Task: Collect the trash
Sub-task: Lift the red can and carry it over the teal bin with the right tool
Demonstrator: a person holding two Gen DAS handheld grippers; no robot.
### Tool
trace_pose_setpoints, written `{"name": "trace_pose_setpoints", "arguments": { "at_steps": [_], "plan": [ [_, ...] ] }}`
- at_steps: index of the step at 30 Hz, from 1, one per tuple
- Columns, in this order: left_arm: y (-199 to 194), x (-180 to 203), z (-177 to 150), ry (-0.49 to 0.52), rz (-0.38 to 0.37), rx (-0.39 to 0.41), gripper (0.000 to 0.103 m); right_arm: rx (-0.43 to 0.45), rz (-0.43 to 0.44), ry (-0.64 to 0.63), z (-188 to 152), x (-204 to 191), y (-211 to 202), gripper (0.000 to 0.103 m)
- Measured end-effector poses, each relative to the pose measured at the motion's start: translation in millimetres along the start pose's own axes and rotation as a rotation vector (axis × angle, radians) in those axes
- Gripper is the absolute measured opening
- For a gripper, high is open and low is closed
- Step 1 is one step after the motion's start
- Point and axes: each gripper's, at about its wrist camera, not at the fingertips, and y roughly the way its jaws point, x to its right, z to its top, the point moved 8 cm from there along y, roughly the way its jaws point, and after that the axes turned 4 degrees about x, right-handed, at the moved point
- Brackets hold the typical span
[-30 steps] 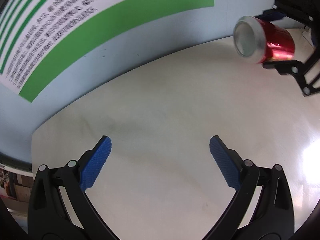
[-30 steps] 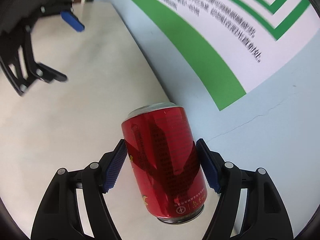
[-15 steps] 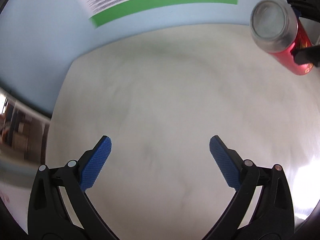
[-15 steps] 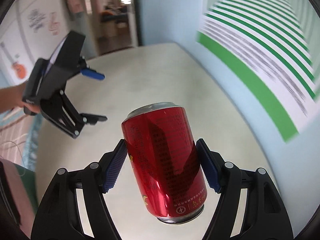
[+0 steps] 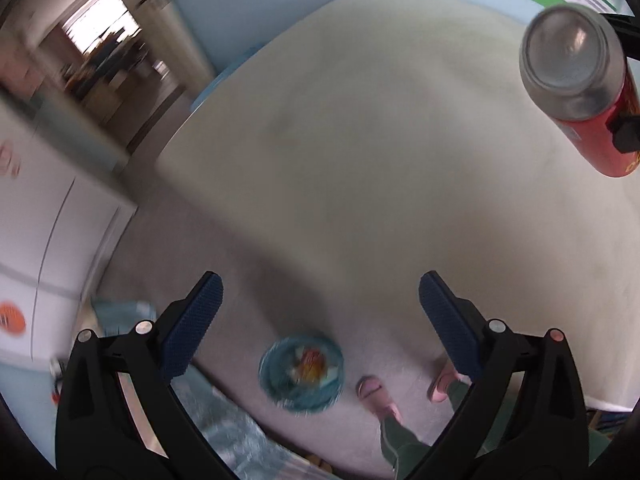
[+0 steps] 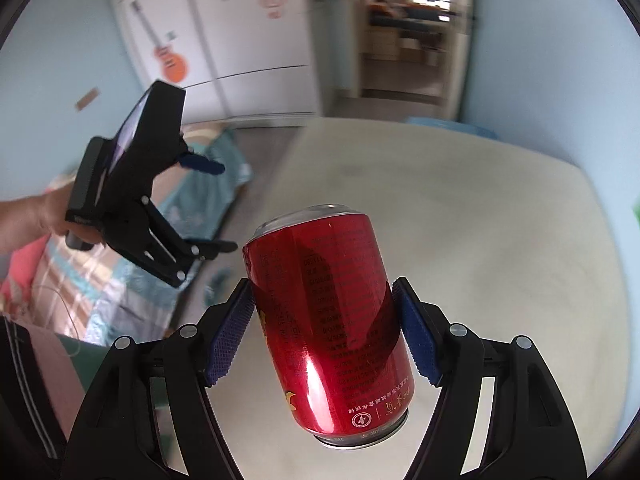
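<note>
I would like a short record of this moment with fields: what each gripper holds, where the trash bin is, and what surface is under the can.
right gripper: shut on the red can, blue pads on both of its sides
can position: lifted clear of the table, tilted
left gripper: open, nothing between the fingers
trash bin: blue, round, on the floor beside the table, some trash already inside
person: pink shoes visible on the floor near the bin
</note>
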Motion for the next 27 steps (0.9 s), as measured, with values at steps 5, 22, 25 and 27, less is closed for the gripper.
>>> {"name": "trace_pose_setpoints", "arguments": {
  "at_steps": [5,22,25,27],
  "plan": [
    [7,-88,-72,-0.129,0.052,-0.054,0.096,-0.025,0.103,-0.035,51,-80,83,0.071],
    [141,-201,-313,-0.478,0.052,-0.295,0.096,-0.420,0.298,-0.054,-35,-243,402,0.071],
    [177,-197,-339,-0.508,0.047,-0.311,0.096,-0.480,0.276,-0.026,-69,-248,460,0.071],
    [206,-192,-354,-0.533,0.033,-0.327,0.096,-0.508,0.257,-0.020,-95,-244,486,0.071]
  ]
}}
